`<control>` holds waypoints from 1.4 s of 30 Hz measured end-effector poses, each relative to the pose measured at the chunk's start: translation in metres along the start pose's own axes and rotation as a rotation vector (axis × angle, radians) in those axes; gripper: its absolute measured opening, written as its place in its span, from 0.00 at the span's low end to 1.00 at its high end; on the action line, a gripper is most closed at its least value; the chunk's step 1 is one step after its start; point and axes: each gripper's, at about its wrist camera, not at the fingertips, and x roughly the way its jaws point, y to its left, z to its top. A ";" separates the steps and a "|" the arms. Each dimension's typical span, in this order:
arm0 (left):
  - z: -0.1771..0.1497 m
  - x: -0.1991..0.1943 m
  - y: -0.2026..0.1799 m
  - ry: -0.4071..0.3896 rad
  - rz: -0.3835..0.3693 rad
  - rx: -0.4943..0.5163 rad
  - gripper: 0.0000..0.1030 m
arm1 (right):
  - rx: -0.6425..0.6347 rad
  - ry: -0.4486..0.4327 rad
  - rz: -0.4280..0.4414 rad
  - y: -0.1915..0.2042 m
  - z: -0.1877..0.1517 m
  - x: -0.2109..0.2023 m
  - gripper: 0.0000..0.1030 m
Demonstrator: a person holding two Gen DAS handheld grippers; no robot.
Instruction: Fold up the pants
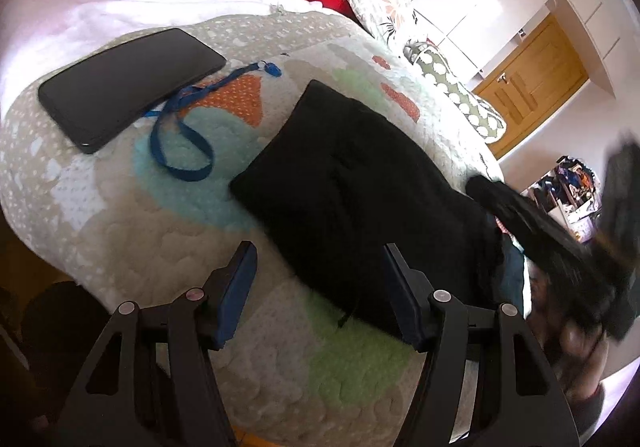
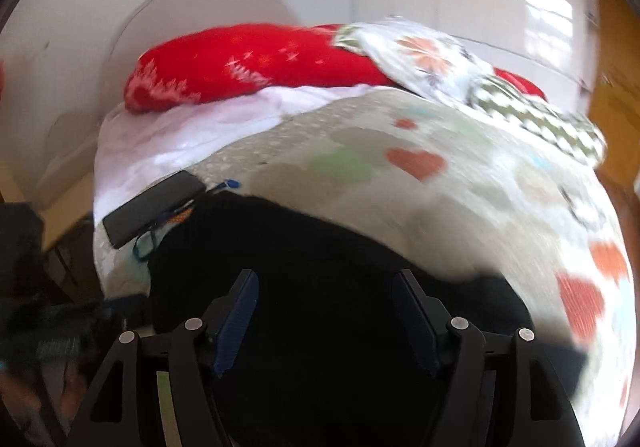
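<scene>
Two blue-padded jaws of the left gripper (image 1: pixel 318 287) stand apart over the quilt (image 1: pixel 132 231), nothing between them. In the left wrist view the black pants (image 1: pixel 352 187) lie folded into a compact block on the quilt, long axis running from the near right to the far left. A dark phone (image 1: pixel 128 87) and a blue lanyard (image 1: pixel 180 143) lie to their left.

In the blurred right wrist view, the right gripper (image 2: pixel 326 307) hangs above the pants (image 2: pixel 320 267), jaws apart and empty. A red pillow (image 2: pixel 248 63) lies far behind.
</scene>
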 end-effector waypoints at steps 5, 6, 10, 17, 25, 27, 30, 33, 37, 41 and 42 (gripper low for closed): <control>0.003 0.007 -0.002 -0.017 -0.027 -0.004 0.76 | -0.087 0.057 0.011 0.020 0.029 0.065 0.66; 0.004 0.009 -0.001 -0.020 -0.031 -0.012 0.76 | -0.099 0.077 0.012 0.021 0.030 0.077 0.66; 0.008 0.014 0.000 -0.045 -0.072 -0.020 0.87 | -0.064 0.099 0.103 0.014 0.030 0.102 0.66; 0.019 0.015 -0.013 -0.072 -0.112 0.027 0.18 | 0.102 0.111 0.177 -0.010 0.034 0.097 0.63; -0.022 -0.032 -0.131 -0.294 -0.108 0.531 0.18 | 0.329 -0.064 0.159 -0.081 0.021 -0.040 0.77; -0.046 -0.026 -0.163 -0.285 -0.138 0.657 0.18 | 0.437 -0.070 0.164 -0.106 0.002 -0.063 0.79; -0.075 -0.006 -0.192 -0.226 -0.176 0.741 0.18 | 0.579 -0.085 0.199 -0.138 -0.028 -0.085 0.79; -0.093 0.017 -0.204 -0.145 -0.173 0.764 0.18 | 0.736 -0.114 0.238 -0.166 -0.064 -0.092 0.86; -0.107 0.025 -0.208 -0.141 -0.133 0.804 0.18 | 0.818 -0.092 0.300 -0.175 -0.088 -0.089 0.86; -0.109 0.025 -0.211 -0.149 -0.112 0.823 0.18 | 0.767 -0.033 0.310 -0.160 -0.085 -0.073 0.87; -0.111 0.025 -0.213 -0.149 -0.105 0.831 0.18 | 0.729 -0.017 0.338 -0.152 -0.082 -0.068 0.86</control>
